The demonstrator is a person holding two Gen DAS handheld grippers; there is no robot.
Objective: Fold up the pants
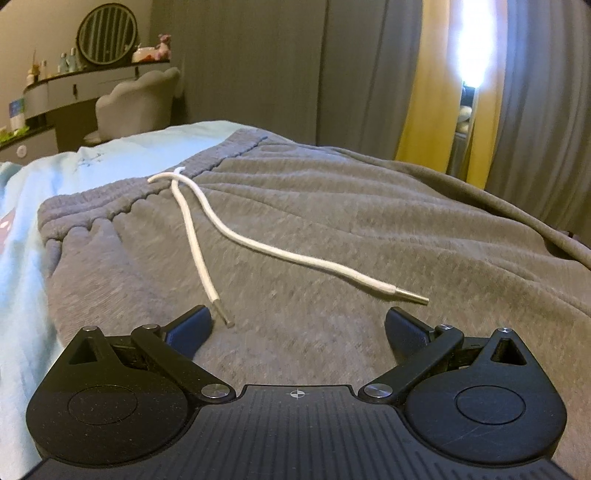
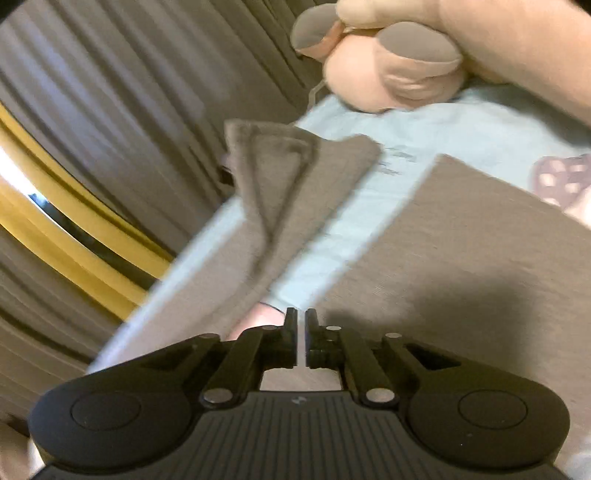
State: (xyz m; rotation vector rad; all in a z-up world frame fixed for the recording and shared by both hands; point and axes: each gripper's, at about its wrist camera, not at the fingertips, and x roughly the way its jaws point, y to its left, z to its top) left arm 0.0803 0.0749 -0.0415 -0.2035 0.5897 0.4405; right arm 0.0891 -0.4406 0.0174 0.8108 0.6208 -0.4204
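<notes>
Grey sweatpants (image 1: 332, 229) lie flat on a light blue bed sheet (image 1: 110, 155). Their ribbed waistband (image 1: 147, 188) is at the far left, with a white drawstring (image 1: 258, 243) trailing toward me. My left gripper (image 1: 298, 325) is open and empty, low over the pants just below the waistband. In the right wrist view the two grey pant legs (image 2: 461, 258) spread apart over the sheet (image 2: 369, 206), one with its hem (image 2: 280, 147) turned over. My right gripper (image 2: 301, 321) is shut with nothing seen between its fingers, just above the crotch area. That view is blurred.
A stuffed toy (image 2: 399, 59) lies on the bed beyond the pant legs. Grey and yellow curtains (image 1: 436, 74) hang behind the bed. A dresser with a round mirror (image 1: 107, 33) and a padded chair (image 1: 136, 99) stand at the far left.
</notes>
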